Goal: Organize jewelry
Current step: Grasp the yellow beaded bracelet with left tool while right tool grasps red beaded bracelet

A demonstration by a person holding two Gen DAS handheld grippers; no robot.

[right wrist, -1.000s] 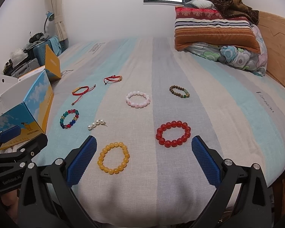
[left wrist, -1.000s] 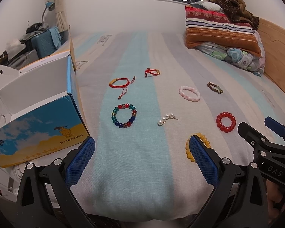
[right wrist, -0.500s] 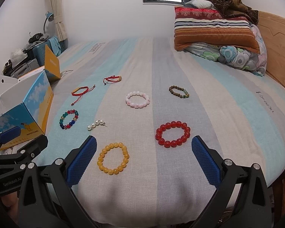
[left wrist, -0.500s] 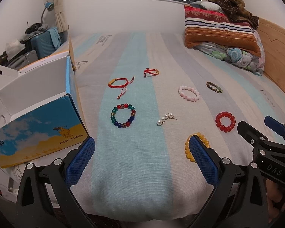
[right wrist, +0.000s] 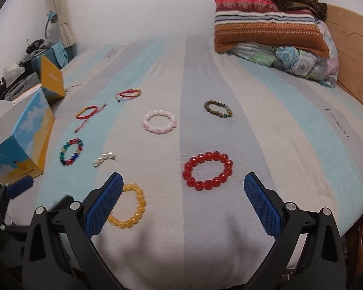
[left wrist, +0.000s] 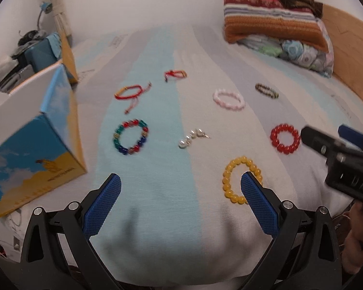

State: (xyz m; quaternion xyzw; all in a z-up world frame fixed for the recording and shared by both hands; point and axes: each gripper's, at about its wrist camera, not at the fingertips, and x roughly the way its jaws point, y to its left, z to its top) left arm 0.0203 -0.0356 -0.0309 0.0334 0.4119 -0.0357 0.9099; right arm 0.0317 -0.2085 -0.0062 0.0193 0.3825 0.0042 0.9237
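Observation:
Several bracelets lie spread on a striped bedsheet. A yellow bead bracelet (left wrist: 239, 178) (right wrist: 130, 206) is nearest, partly behind a finger in both views. A red bead bracelet (right wrist: 207, 170) (left wrist: 285, 138) lies just ahead of my right gripper (right wrist: 183, 181), between its finger lines. Farther off are a multicolour bead bracelet (left wrist: 130, 136), a short pearl strand (left wrist: 192, 137), a pink bracelet (right wrist: 160, 121), a brown bead bracelet (right wrist: 217, 108) and two red cord bracelets (left wrist: 130, 91) (left wrist: 175, 74). My left gripper (left wrist: 180, 183) is open and empty; so is the right.
An open blue and yellow cardboard box (left wrist: 34, 149) stands on the bed's left edge. Stacked pillows (right wrist: 271, 33) and a wooden headboard (right wrist: 351, 48) are at the far right. The bed's near edge is just under both grippers. A hand (left wrist: 355, 236) holds the right gripper.
Both grippers have moved forward and lower over the bed, so the bracelets look larger. The left view is blurred with motion. Both stay open; no bracelet has shifted.

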